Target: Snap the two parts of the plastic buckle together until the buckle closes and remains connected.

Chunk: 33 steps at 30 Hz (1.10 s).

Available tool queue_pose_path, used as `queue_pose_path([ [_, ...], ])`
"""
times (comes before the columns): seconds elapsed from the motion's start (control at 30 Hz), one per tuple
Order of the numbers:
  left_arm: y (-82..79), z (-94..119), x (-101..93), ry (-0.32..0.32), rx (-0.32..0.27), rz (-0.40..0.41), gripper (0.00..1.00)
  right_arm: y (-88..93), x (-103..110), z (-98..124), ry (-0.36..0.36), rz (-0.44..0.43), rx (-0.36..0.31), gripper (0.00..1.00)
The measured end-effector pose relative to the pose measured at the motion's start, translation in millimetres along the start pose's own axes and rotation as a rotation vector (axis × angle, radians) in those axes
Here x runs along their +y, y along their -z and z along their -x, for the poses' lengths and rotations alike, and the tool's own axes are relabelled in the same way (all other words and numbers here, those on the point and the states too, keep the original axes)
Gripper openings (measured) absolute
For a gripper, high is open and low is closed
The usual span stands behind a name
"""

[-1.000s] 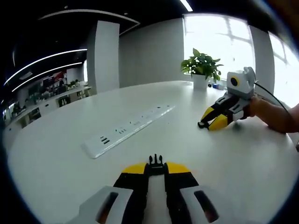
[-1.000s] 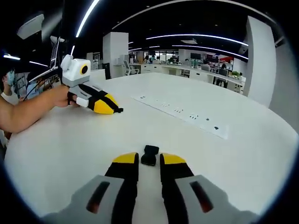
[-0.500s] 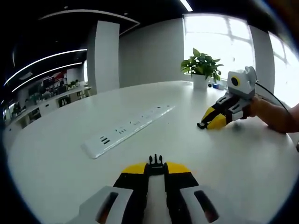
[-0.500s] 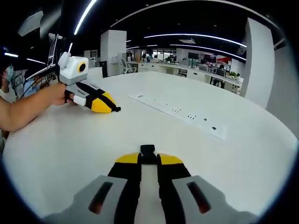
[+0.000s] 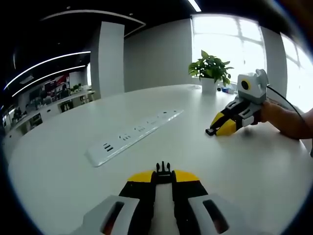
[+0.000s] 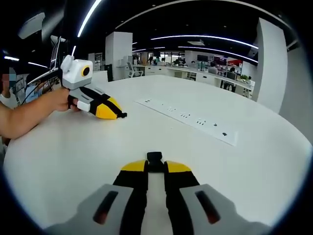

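In the left gripper view my left gripper [image 5: 164, 175] is shut on the pronged black buckle half [image 5: 164, 169], whose prongs stick out past the yellow tips. The right gripper view has my right gripper [image 6: 155, 165] shut on the black socket half [image 6: 155, 157]. Each gripper also appears in the other's view: the right gripper [image 5: 214, 129] at the far right with a black piece at its tip, the left gripper [image 6: 120, 115] at the left, held by a person's hand. Both rest low over the white table [image 5: 254, 171], well apart.
A long white power strip [image 5: 132, 134] lies across the middle of the table, also seen as the power strip [image 6: 188, 117]. A potted plant [image 5: 211, 68] stands at the far edge by the window. A person's forearm [image 6: 24, 117] reaches in from the left.
My right gripper has shut on the socket half that lay between its open jaws a second ago. The left gripper has not moved.
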State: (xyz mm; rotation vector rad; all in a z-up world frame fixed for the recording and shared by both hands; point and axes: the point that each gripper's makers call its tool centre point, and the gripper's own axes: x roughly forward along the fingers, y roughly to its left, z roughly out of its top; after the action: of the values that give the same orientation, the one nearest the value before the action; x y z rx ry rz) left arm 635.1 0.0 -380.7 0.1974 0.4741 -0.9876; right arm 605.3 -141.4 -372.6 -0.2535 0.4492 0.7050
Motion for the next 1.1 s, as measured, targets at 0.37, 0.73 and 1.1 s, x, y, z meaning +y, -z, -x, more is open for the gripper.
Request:
queue_pose_path([
  [0.37, 1.4, 1.1, -1.8, 0.005, 0.005, 0.0, 0.11, -0.5, 2.7, 0.7, -0.005, 0.005, -0.006, 0.12],
  [0.73, 1.1, 2.9, -0.2, -0.01, 0.018, -0.015, 0.1, -0.9, 5.5, 0.3, -0.005, 0.012, -0.004, 0.11],
  [1.1, -4.2, 6.6, -0.9, 0.002, 0.002, 0.011, 0.1, -5.4, 6.4, 1.7, -0.017, -0.004, -0.018, 0.11],
])
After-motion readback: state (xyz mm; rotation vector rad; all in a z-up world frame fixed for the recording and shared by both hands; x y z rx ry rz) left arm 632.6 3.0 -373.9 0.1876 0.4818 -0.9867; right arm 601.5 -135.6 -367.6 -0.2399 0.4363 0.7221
